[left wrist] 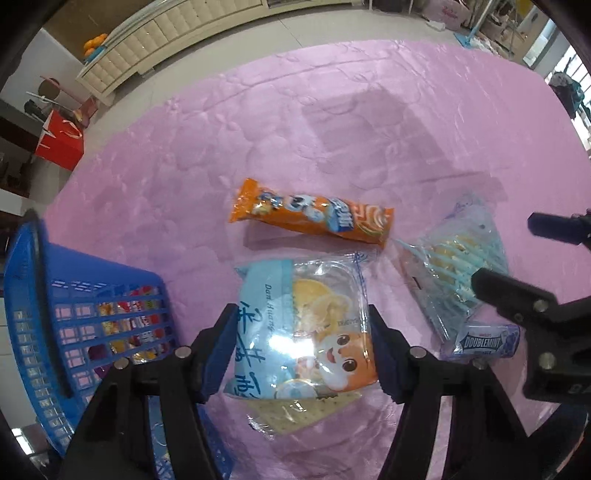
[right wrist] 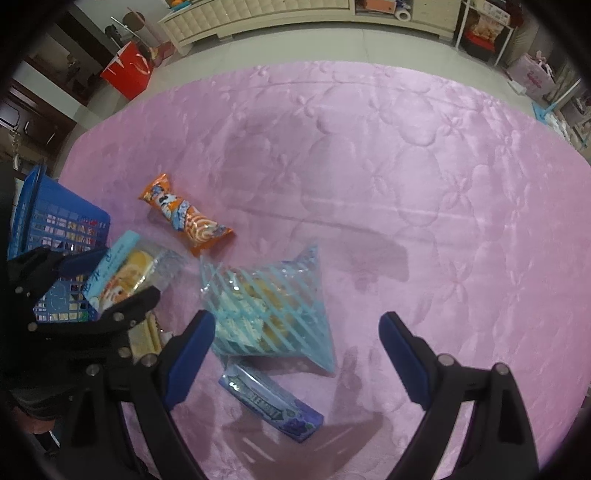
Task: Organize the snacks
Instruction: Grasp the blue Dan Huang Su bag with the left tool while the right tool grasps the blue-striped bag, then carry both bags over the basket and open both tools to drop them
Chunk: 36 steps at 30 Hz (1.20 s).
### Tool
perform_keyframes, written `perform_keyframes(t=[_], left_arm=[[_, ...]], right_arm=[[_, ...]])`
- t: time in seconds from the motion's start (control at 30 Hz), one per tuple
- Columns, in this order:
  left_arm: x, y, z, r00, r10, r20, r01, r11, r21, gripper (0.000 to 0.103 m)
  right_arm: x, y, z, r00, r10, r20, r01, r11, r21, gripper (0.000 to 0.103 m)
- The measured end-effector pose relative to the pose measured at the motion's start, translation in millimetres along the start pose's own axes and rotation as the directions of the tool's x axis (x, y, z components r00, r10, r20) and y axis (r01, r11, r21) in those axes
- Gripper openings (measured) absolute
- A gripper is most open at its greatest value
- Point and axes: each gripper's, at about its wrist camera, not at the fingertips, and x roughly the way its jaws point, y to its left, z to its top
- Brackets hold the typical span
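Note:
My left gripper (left wrist: 301,350) is shut on a light blue cracker packet (left wrist: 303,328) with a cartoon face, held just above the pink cloth; it also shows in the right wrist view (right wrist: 118,277). An orange snack packet (left wrist: 310,216) lies beyond it. A blue-striped clear bag (left wrist: 461,266) and a Doublemint gum pack (left wrist: 480,341) lie to the right. My right gripper (right wrist: 295,354) is open over the striped bag (right wrist: 269,314), with the gum pack (right wrist: 271,408) below it. A blue basket (left wrist: 74,314) with snacks inside stands at the left.
The pink quilted cloth (right wrist: 406,184) covers the table. A red box (right wrist: 127,74) and a cream cabinet (right wrist: 277,14) stand on the floor beyond the table's far edge.

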Motion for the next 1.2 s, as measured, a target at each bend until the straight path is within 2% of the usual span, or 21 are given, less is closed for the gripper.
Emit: perform_keyframes(t=[0.13, 0.23, 0.4, 0.53, 0.6, 0.73, 0.87, 1.03, 1.2], left_arm=[[-6.0, 9.3, -8.7, 0.999, 0.007, 0.033, -0.007, 1.000, 0.002, 0.063], [-7.4, 14.5, -16.2, 0.999, 0.030, 0.026, -0.030, 0.999, -0.014, 0.063], [-3.1, 21.1, -20.8, 1.000, 0.016, 0.027, -0.016, 1.000, -0.025, 0.063], [-1.5, 17.2, -22.8, 0.999, 0.034, 0.032, -0.033, 0.999, -0.006, 0.063], [-2.9, 11.8, -26.9, 0.999, 0.024, 0.032, -0.024, 1.000, -0.003, 0.063], [-6.2, 13.7, -22.7, 0.998, -0.003, 0.060, 0.003, 1.000, -0.001, 0.063], [-23.3, 14.9, -32.7, 0.995, -0.046, 0.090, 0.046, 0.999, 0.002, 0.063], [-58.8, 17.3, -48.5, 0.987, -0.065, 0.144, 0.066, 0.998, -0.006, 0.063], [-103.2, 17.0, -69.0, 0.975, -0.074, 0.212, 0.075, 0.997, 0.002, 0.063]], right_arm=[[6.6, 15.2, 5.9, 1.000, 0.001, -0.009, -0.002, 1.000, -0.028, 0.093], [13.7, 24.6, 8.8, 1.000, -0.021, -0.022, 0.020, 0.998, -0.058, 0.093], [32.5, 29.0, 12.0, 0.998, -0.056, -0.034, 0.053, 0.996, -0.073, 0.093], [47.9, 35.1, 9.6, 0.998, -0.039, -0.045, 0.035, 0.995, -0.088, 0.075], [45.9, 39.1, 5.7, 0.999, -0.042, -0.018, 0.039, 0.994, -0.105, 0.068], [30.8, 47.5, -6.9, 0.997, -0.077, 0.019, 0.079, 0.987, -0.140, 0.068], [-2.7, 47.1, -19.1, 0.995, -0.071, 0.071, 0.079, 0.991, -0.109, 0.067], [-38.8, 48.8, -34.7, 0.990, -0.086, 0.113, 0.097, 0.990, -0.098, 0.067], [-77.3, 69.1, -49.7, 0.982, -0.086, 0.165, 0.100, 0.992, -0.078, 0.067]])
